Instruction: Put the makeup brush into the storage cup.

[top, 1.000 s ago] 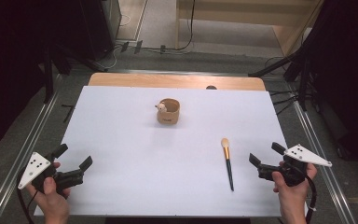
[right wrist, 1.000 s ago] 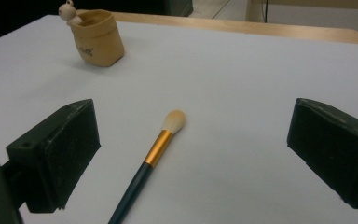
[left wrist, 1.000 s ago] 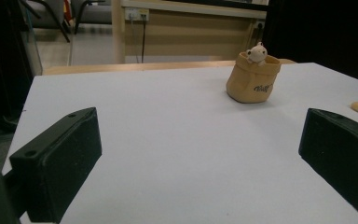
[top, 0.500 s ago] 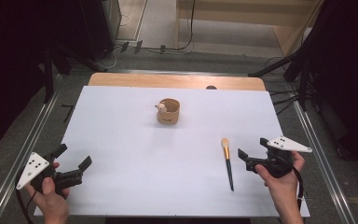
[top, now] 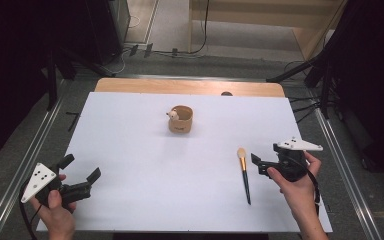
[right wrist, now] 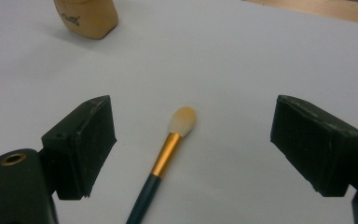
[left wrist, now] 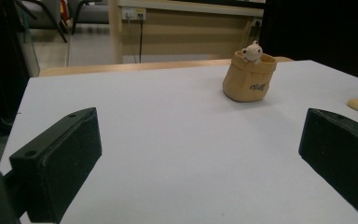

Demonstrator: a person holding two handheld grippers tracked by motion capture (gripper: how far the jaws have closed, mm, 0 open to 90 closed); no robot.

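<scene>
Right gripper view shows the right gripper [right wrist: 193,140] over the makeup brush [right wrist: 168,154], jaws wide though just narrowing, nothing gripped; the left gripper [top: 82,172] rests wide open.

Small dark script on the tan pouch [left wrist: 250,77]; too blurred to read.
</scene>
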